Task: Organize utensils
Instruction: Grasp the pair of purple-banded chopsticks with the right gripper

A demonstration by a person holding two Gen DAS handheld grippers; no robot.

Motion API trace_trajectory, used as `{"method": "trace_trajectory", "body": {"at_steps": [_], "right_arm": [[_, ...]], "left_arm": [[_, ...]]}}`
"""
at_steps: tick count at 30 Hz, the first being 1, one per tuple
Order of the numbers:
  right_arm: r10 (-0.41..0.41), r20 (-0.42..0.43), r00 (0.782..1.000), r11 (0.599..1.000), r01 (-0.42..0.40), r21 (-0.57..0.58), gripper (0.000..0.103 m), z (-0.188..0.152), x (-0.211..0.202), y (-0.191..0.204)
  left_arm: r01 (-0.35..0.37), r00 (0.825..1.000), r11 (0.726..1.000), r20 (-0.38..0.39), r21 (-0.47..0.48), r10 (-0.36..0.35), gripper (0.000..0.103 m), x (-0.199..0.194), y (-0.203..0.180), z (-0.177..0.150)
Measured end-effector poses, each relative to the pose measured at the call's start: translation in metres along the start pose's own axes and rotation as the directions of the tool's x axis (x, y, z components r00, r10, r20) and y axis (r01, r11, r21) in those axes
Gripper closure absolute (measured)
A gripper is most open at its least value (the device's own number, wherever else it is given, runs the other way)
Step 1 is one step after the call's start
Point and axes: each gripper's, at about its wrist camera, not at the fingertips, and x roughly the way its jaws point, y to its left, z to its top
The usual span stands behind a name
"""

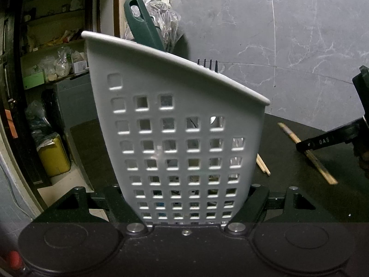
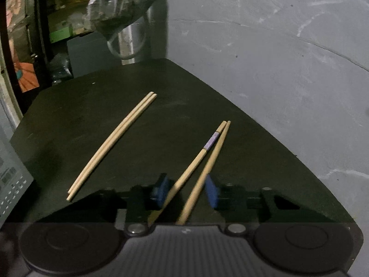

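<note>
My left gripper [image 1: 184, 205] is shut on the base of a white perforated utensil basket [image 1: 175, 124], which stands tilted. A dark green handle [image 1: 143, 23] and black fork tines [image 1: 207, 63] stick out of its top. On the dark table [image 2: 92, 106] lie two chopsticks, one with a purple band [image 2: 211, 142], and they run back between the blue pads [image 2: 212, 194] of my right gripper [image 2: 186, 191]. The jaws are narrow, close on either side of the two sticks, which still lie spread apart on the table. A plain pair of chopsticks [image 2: 115, 143] lies to the left.
A grey marbled wall [image 2: 276, 57] bounds the table at the back and right. Off the table's left edge are cluttered shelves [image 1: 53, 53], a yellow container [image 1: 54, 154] and a hanging plastic bag [image 2: 120, 2]. The basket's side [image 2: 11, 180] shows at the right wrist view's left edge.
</note>
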Motion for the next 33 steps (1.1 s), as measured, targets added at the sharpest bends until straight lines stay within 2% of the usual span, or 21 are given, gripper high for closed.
{"method": "trace_trajectory", "body": {"at_steps": [2, 4, 10, 14, 18, 21, 23, 26, 33], "right_arm": [[0.018, -0.001, 1.0, 1.0, -0.018, -0.022, 0.085, -0.002, -0.003, 0.005], [0.05, -0.008, 0.999, 0.998, -0.05, -0.044, 0.088, -0.004, -0.007, 0.01], [0.179, -0.07, 0.981, 0.968, -0.188, -0.165, 0.089, -0.017, -0.031, 0.029], [0.231, -0.135, 0.963, 0.936, -0.258, -0.24, 0.089, -0.025, -0.052, 0.04], [0.274, -0.163, 0.948, 0.916, -0.309, -0.257, 0.088, -0.029, -0.061, 0.048], [0.299, -0.153, 0.942, 0.916, -0.328, -0.23, 0.084, -0.026, -0.057, 0.051], [0.314, -0.155, 0.937, 0.914, -0.342, -0.217, 0.068, -0.023, -0.054, 0.055], [0.312, -0.157, 0.937, 0.91, -0.342, -0.233, 0.06, -0.019, -0.048, 0.062], [0.305, -0.145, 0.941, 0.916, -0.332, -0.224, 0.059, -0.013, -0.035, 0.071]], "left_arm": [[0.0, 1.0, 1.0, 0.0, 0.001, 0.0, 0.027, 0.0, 0.0, 0.0], [0.0, 1.0, 1.0, 0.0, 0.0, 0.0, 0.027, 0.0, 0.0, 0.0], [0.0, 1.0, 1.0, 0.0, 0.001, 0.0, 0.027, 0.001, -0.001, 0.0], [0.0, 1.0, 1.0, 0.001, 0.002, 0.0, 0.027, 0.0, -0.001, 0.0], [0.001, 1.0, 1.0, 0.0, 0.002, -0.001, 0.027, 0.001, -0.001, -0.001], [0.001, 1.0, 1.0, -0.003, 0.006, -0.001, 0.027, 0.001, -0.002, -0.001], [0.0, 1.0, 1.0, -0.005, 0.006, 0.0, 0.027, 0.001, -0.003, -0.001], [0.0, 1.0, 1.0, -0.005, 0.006, 0.0, 0.027, 0.001, -0.004, -0.001], [0.002, 1.0, 1.0, -0.004, 0.008, -0.002, 0.027, 0.001, -0.004, -0.001]]}}
